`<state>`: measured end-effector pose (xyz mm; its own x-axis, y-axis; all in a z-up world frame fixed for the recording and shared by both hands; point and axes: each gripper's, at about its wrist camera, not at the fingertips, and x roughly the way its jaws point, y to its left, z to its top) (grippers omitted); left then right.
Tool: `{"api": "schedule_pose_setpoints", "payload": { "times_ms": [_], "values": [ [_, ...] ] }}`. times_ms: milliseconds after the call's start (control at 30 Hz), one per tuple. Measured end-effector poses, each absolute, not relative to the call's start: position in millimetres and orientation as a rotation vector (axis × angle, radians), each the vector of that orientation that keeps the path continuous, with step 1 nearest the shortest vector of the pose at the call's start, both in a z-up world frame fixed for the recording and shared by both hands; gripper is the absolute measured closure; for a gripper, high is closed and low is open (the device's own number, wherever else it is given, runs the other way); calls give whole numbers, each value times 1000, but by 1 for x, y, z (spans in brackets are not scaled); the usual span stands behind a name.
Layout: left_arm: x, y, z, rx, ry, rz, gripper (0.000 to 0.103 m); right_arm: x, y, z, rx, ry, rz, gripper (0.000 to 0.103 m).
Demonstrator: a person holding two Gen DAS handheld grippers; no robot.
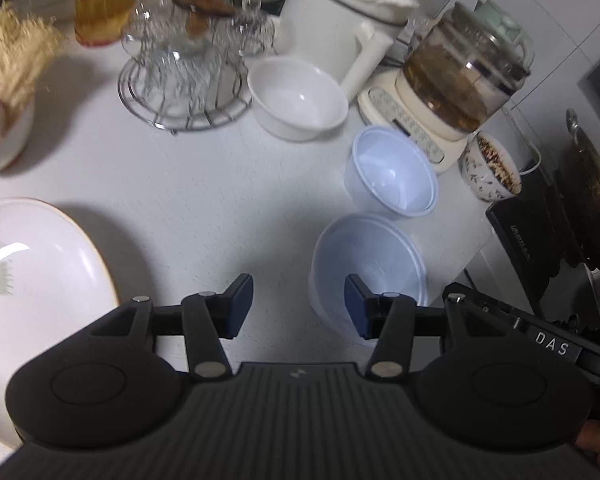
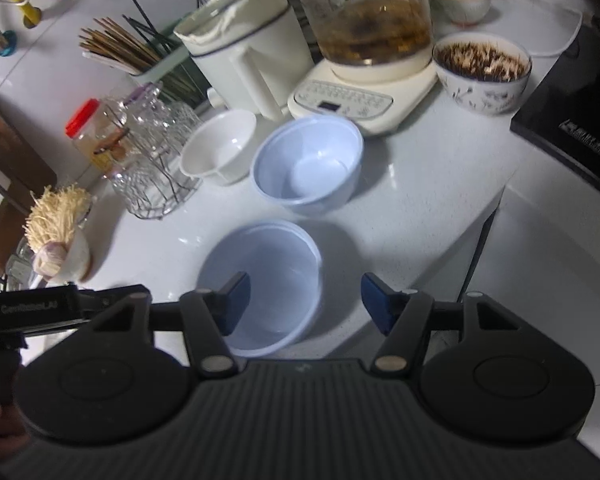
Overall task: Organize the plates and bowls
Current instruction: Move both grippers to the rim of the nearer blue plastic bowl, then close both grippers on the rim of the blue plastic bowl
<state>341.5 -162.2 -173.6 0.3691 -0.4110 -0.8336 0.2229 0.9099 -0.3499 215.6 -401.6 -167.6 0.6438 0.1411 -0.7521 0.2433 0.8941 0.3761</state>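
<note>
Bowls (image 2: pixel 266 280) loose beneath open tongs (image 2: pixel 304 304)

Both cameras sit on the grippers and look steeply down at the white desk (image 1: pixel 204 184) from close range. The left wrist view faces the near blue bowl (image 1: pixel 376 256) from its left side, the right wrist view from directly behind it (image 2: pixel 268 280). Both share this bowl, the second blue bowl (image 1: pixel 392 172) and the glass kettle (image 1: pixel 468 68).
</note>
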Motion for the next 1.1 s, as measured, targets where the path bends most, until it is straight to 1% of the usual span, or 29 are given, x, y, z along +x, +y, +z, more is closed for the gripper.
{"api": "schedule_pose_setpoints", "payload": {
  "times_ms": [33, 100, 133, 167, 200, 267, 300, 367, 433, 500, 533, 567, 667, 833, 1100],
  "values": [
    [343, -165, -178, -190, 1131, -410, 47, 218, -402, -172, 477, 889, -52, 43],
    [348, -170, -189, -196, 1157, -415, 49, 224, -403, -182, 491, 909, -34, 55],
    [351, -171, -193, -201, 1165, -420, 54, 227, -403, -187, 495, 919, -29, 60],
    [352, -173, -196, -204, 1173, -421, 57, 231, -403, -191, 489, 934, -28, 63],
    [355, -174, -200, -211, 1178, -424, 58, 234, -403, -195, 479, 944, -24, 65],
    [359, -177, -208, -218, 1186, -433, 67, 239, -404, -200, 471, 949, -14, 67],
    [362, -180, -211, -213, 1189, -438, 69, 242, -405, -203, 465, 952, -11, 72],
    [364, -183, -217, -208, 1196, -442, 75, 246, -406, -207, 454, 953, -14, 74],
    [365, -187, -219, -204, 1193, -446, 80, 250, -408, -209, 458, 955, -6, 82],
    [365, -190, -220, -191, 1192, -460, 85, 254, -408, -209, 450, 951, -4, 83],
    [365, -192, -219, -191, 1203, -473, 89, 255, -407, -209, 447, 951, -4, 85],
    [364, -193, -218, -192, 1206, -488, 89, 256, -407, -209, 452, 951, -2, 88],
    [362, -196, -216, -144, 1194, -490, 89, 255, -403, -202, 447, 933, -3, 88],
    [359, -186, -205, -161, 1193, -469, 89, 253, -398, -193, 475, 923, 11, 88],
    [356, -149, -184, -174, 1156, -377, 89, 261, -367, -181, 461, 933, 112, 88]
  ]
}}
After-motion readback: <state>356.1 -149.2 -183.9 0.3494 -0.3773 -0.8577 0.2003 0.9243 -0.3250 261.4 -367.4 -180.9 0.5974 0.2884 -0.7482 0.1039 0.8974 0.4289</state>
